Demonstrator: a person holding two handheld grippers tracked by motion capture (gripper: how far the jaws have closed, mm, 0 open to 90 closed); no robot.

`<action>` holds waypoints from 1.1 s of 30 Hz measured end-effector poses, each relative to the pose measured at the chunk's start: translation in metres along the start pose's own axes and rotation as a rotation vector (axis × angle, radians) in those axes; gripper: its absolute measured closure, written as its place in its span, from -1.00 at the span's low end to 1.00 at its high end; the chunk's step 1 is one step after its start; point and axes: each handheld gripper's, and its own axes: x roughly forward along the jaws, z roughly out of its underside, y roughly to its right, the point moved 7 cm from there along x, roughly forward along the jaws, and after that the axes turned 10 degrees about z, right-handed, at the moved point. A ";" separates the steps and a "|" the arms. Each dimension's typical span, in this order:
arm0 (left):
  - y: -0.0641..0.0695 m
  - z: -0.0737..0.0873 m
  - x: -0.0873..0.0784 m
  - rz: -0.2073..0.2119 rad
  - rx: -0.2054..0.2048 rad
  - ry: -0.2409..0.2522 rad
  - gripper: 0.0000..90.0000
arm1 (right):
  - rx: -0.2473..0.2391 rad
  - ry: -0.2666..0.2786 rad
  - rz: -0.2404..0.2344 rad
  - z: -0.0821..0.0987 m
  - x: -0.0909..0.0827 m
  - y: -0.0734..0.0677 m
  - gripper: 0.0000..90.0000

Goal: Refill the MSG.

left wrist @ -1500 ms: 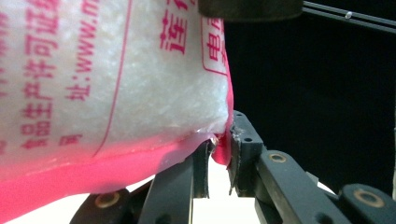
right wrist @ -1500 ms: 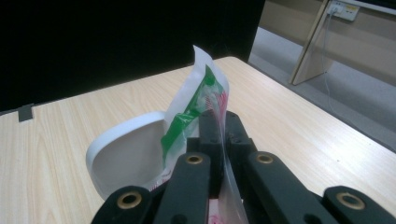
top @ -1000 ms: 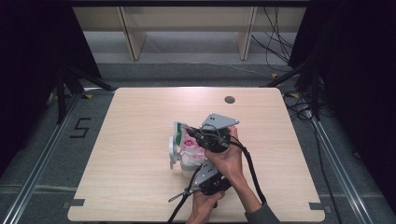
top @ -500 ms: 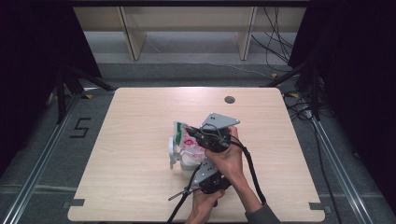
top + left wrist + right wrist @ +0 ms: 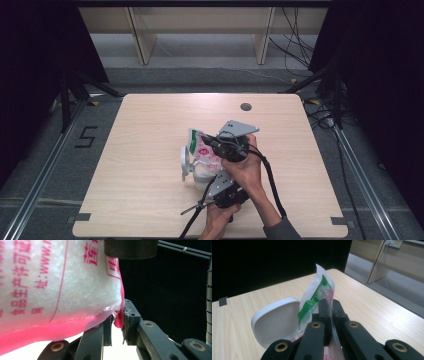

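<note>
White pouch with pink print, green strip; lid seemingly white.

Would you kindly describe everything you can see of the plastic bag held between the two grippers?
The plastic bag is a clear, soft pouch with pink edging, red Chinese print and a green strip near its top, filled with white granules. It is held up over the wooden table. The right hand-held gripper pinches its flat upper edge; the left hand-held gripper clamps a pink bottom corner. A white lidded container stands open right beside it; whether they touch is unclear.

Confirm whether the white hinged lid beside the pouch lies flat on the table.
No: the white hinged lid stands upright beside the pouch.
</note>
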 end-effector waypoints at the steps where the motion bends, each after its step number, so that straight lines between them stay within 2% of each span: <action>1: 0.000 0.000 0.000 0.003 0.002 0.006 0.76 | 0.024 -0.019 -0.007 0.001 -0.001 -0.002 0.99; 3: 0.000 -0.001 -0.001 0.001 0.000 0.004 0.76 | -0.006 0.011 -0.009 -0.002 -0.001 0.000 0.99; 4: 0.000 -0.001 0.000 0.003 -0.001 0.006 0.77 | 0.001 0.005 -0.018 -0.003 -0.003 -0.001 0.99; 5: 0.000 -0.001 0.000 0.009 0.001 0.010 0.77 | -0.001 0.027 0.003 -0.004 -0.003 0.000 0.99; 6: 0.001 0.000 0.000 0.007 0.003 0.004 0.77 | 0.007 0.010 0.004 -0.003 -0.004 0.000 0.99; 8: 0.000 0.001 0.000 0.004 -0.005 0.004 0.76 | -0.009 -0.007 -0.011 0.000 -0.001 0.000 0.99; 10: -0.001 0.001 0.000 0.005 -0.007 0.004 0.76 | 0.022 -0.012 -0.002 0.001 0.000 -0.002 0.99; 12: 0.000 0.000 0.000 0.010 -0.004 0.018 0.76 | 0.008 -0.001 -0.003 -0.001 -0.001 -0.001 0.99; 13: 0.000 0.000 0.001 0.019 0.002 0.025 0.77 | -0.005 -0.008 -0.020 -0.001 -0.002 -0.002 0.99; 15: -0.001 0.001 0.000 0.001 -0.004 0.005 0.76 | -0.017 0.000 -0.016 -0.001 -0.001 -0.001 0.99; 16: -0.001 0.001 0.000 -0.003 -0.005 0.001 0.76 | 0.012 -0.014 -0.010 0.001 0.000 -0.003 0.99; 17: 0.000 0.001 0.000 0.001 -0.005 0.004 0.76 | -0.004 -0.009 -0.006 0.001 0.002 -0.002 0.99; 20: 0.000 0.001 -0.001 -0.004 -0.002 0.002 0.77 | -0.005 -0.008 -0.015 0.000 -0.001 -0.002 0.99; 21: 0.000 0.000 0.000 0.007 -0.003 0.014 0.77 | 0.012 -0.008 -0.008 -0.001 -0.002 -0.003 0.99; 22: 0.000 0.000 0.000 0.001 -0.002 0.011 0.77 | 0.011 -0.010 -0.012 -0.001 -0.002 -0.003 0.99; 23: 0.000 0.000 -0.001 0.000 -0.001 0.007 0.77 | -0.015 0.000 -0.001 -0.001 -0.002 -0.001 0.99; 25: 0.000 0.001 -0.001 0.002 -0.003 0.011 0.76 | -0.005 -0.012 -0.015 0.000 0.000 -0.003 0.99; 26: -0.001 0.001 -0.001 0.001 -0.006 0.009 0.77 | -0.011 0.003 -0.003 0.000 0.002 -0.002 0.99; 28: 0.000 0.000 -0.001 -0.001 -0.003 0.008 0.77 | -0.001 0.001 -0.004 0.000 0.001 -0.003 0.99; 29: 0.001 0.000 -0.001 0.001 -0.001 0.011 0.77 | -0.002 -0.007 -0.019 0.000 0.000 -0.004 0.99; 30: 0.001 -0.001 -0.001 0.004 0.001 0.017 0.77 | -0.018 -0.003 -0.012 -0.001 -0.002 -0.002 0.99; 32: 0.001 -0.001 -0.002 0.003 0.002 0.016 0.77 | 0.021 -0.015 -0.017 -0.002 -0.004 -0.005 0.99; 33: 0.001 -0.001 -0.002 0.003 0.002 0.016 0.77 | 0.021 -0.015 -0.017 -0.002 -0.004 -0.005 0.99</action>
